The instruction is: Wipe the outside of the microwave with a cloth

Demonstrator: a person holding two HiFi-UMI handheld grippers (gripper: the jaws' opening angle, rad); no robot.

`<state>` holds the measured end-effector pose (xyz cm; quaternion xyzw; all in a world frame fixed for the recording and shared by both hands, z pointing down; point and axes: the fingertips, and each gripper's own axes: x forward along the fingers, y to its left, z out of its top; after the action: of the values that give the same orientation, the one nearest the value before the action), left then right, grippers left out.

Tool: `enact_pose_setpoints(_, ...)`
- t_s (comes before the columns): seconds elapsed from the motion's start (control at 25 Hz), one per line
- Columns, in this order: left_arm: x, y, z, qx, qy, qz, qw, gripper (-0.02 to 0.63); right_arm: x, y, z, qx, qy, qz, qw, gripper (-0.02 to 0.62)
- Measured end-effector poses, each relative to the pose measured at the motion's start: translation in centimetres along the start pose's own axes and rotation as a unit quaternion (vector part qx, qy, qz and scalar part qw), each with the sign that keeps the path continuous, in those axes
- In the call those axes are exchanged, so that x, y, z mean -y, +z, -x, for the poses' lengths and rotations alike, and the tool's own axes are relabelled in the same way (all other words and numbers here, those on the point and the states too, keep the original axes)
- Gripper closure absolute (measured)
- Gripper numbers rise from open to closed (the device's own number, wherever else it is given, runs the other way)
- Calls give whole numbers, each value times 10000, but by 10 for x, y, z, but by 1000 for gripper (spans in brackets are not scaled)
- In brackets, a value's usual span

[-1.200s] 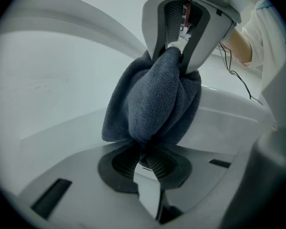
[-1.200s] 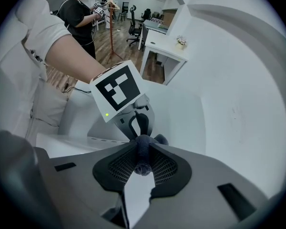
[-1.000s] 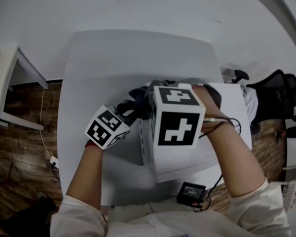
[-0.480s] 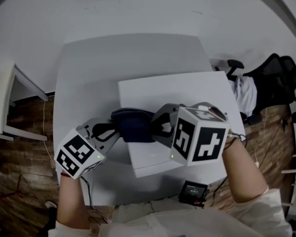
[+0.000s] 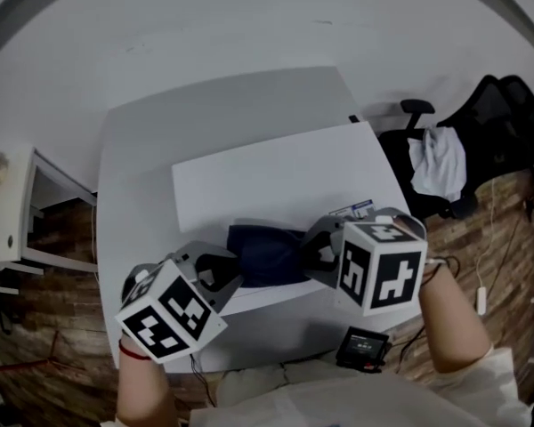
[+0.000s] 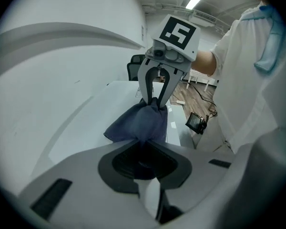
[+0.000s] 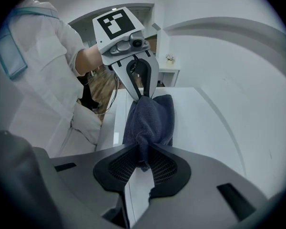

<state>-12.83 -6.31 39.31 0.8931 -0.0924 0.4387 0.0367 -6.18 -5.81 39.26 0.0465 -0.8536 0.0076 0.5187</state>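
**Head view:** L gripper (image 5: pixel 228 270) & R gripper (image 5: pixel 311 254) face each other. The dark blue cloth (image 5: pixel 265 254) is strung straight between their tips, one end in each pair of jaws. Cloth lies along the near edge of the white microwave (image 5: pixel 267 181) top; the rest of that top stretches away beyond both jaw sets. Microwave sits on a grey table (image 5: pixel 138 163). Small black device (image 5: pixel 363 348) at the table's near edge, behind the R gripper. Office chair (image 5: pixel 485 132) w/ a white garment (image 5: pixel 434 163) is well off on the R gripper's outer side.

**L gripper view:** jaws nearly together, pinching a bunched end of the cloth right at the tips. Cloth fans out ahead of the jaws to the R gripper, whose tips bite the far end. Microwave top lies under & ahead of the jaws. Person's white sleeve fills the right side.

**R gripper view:** jaws clamped on a thick fold of cloth, fabric filling the gap btw the pads. Cloth runs straight ahead to the L gripper's tips, which nip the other end. Microwave top lies flat beneath it, ahead & right of the jaws.
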Motion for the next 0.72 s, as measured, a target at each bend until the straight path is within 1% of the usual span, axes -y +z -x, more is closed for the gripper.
enact_pose_setpoints(0.16, 16, 35, -34, -250, 123, -184, 9994, 563, -5, -48, 22, -76, -103, -30, 9999, 509)
enact_pose_setpoints(0.44, 32, 94, -86, -500, 261, -272, 9980, 563, 2, -121, 59, -161, -211, 9, 9996, 509)
enact_pose_setpoints(0.72, 40, 134, -122, -640, 369, -246, 9970, 563, 12, -171, 83, -352, -271, 32, 9990, 509)
